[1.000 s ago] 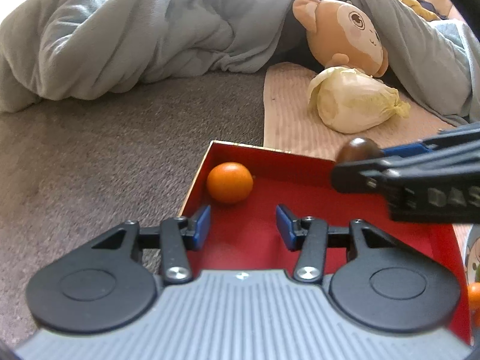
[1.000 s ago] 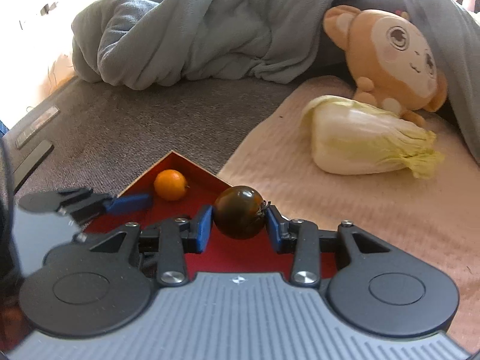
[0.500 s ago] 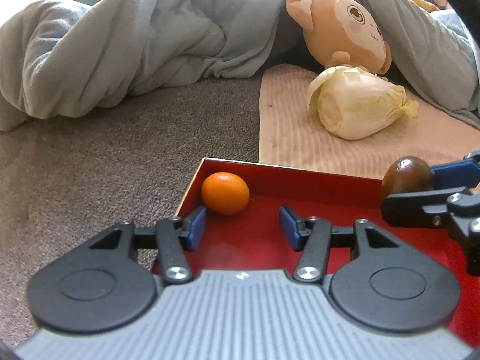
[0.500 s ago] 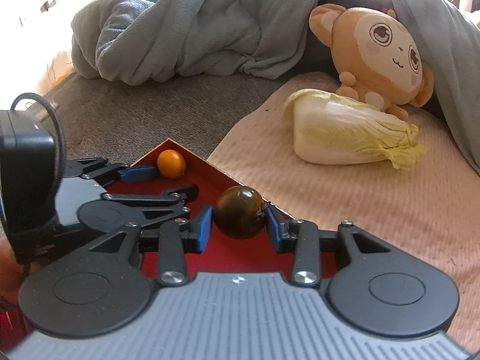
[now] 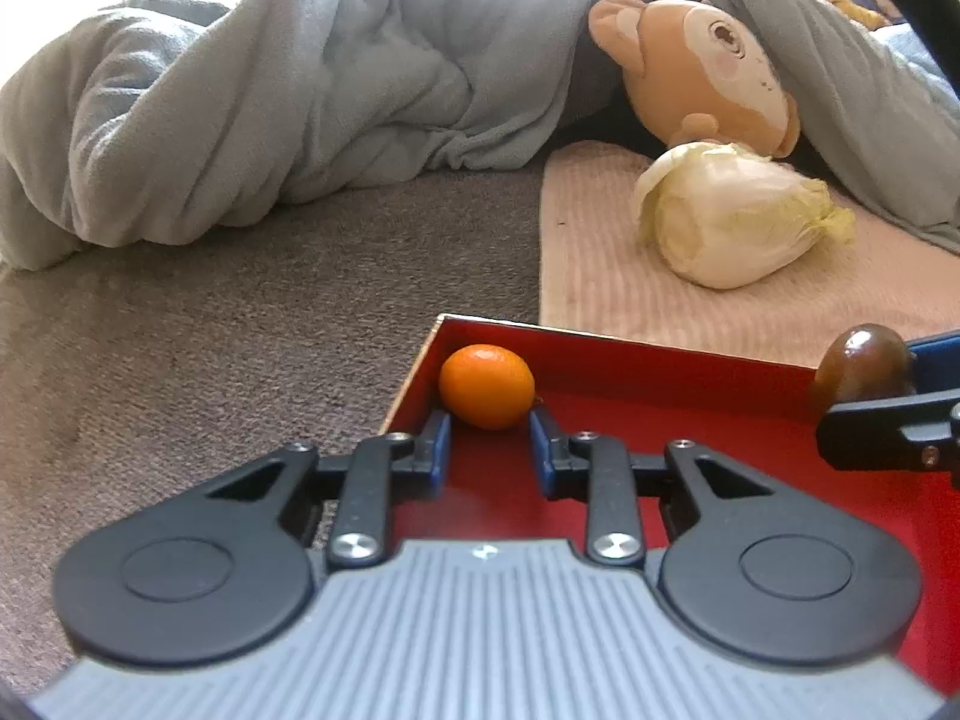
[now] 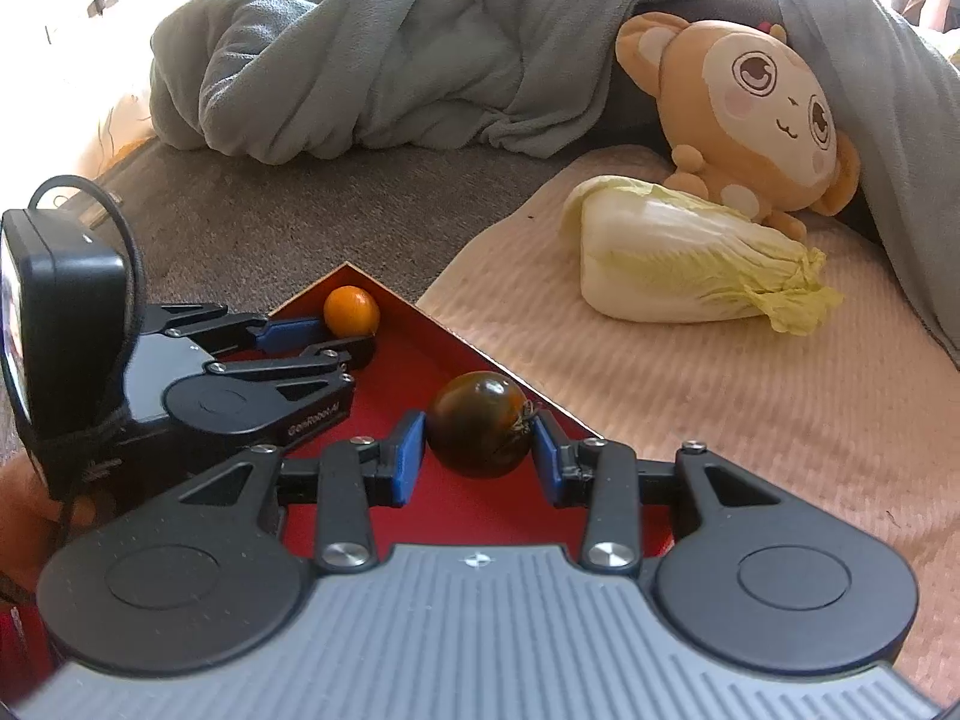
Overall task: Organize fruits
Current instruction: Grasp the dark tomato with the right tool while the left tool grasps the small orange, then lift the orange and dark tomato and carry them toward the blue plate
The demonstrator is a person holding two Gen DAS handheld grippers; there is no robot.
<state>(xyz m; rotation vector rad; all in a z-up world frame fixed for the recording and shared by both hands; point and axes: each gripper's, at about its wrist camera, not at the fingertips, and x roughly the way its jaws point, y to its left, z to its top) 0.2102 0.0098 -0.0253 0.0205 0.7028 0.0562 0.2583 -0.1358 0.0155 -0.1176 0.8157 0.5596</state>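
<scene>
Reading "GenRobot.AI" on left tongs (image 6: 336, 336), closing on orange (image 6: 351, 311)

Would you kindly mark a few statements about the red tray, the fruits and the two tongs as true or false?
1. The small round orange fruit lies in a corner of the shallow red tray. True.
2. The right tongs are empty. False: they grip a dark brownish-green tomato.
3. The pale napa cabbage lies inside the tray. False: it rests on the pink ribbed cloth, outside it.
4. The left tongs have their blue tips on either side of the orange fruit. True.
5. An orange plush monkey lies partly under the grey-blue blanket. True.
</scene>
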